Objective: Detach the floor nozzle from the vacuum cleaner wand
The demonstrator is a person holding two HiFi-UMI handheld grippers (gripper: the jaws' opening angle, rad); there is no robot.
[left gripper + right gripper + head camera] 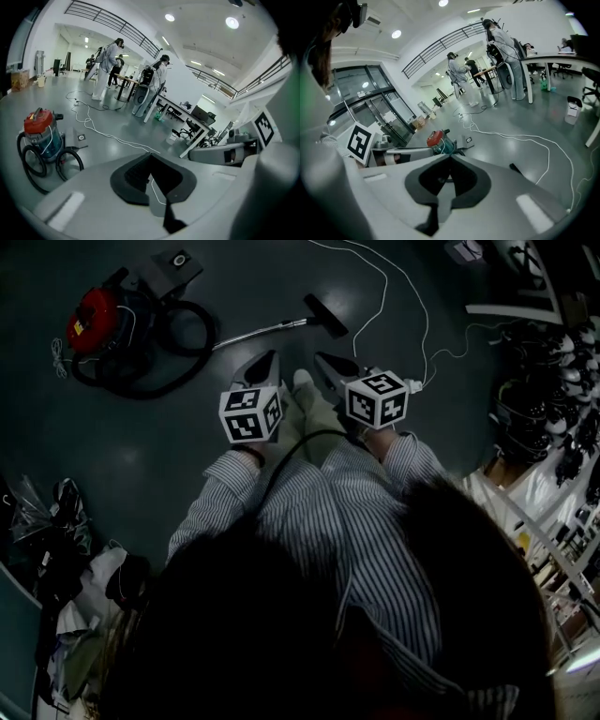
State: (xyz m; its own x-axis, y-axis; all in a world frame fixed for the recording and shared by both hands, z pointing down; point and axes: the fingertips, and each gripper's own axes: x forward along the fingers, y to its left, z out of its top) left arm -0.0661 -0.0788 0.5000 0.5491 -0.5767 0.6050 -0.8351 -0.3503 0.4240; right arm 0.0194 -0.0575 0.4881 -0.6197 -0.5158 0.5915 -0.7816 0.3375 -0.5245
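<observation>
Left hand-held gripper (270, 356) and right hand-held gripper (323, 360) sit pinched together, empty, well apart from the black floor nozzle (325, 315) on the silver metal wand (258, 332); arriving closed, they'd only shove it.

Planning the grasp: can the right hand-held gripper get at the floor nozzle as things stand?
Probably yes. The floor nozzle lies on the floor ahead of the right hand-held gripper, with nothing between them; the white cable runs off to the side. The gripper's jaws are shut, so they must open first.
</observation>
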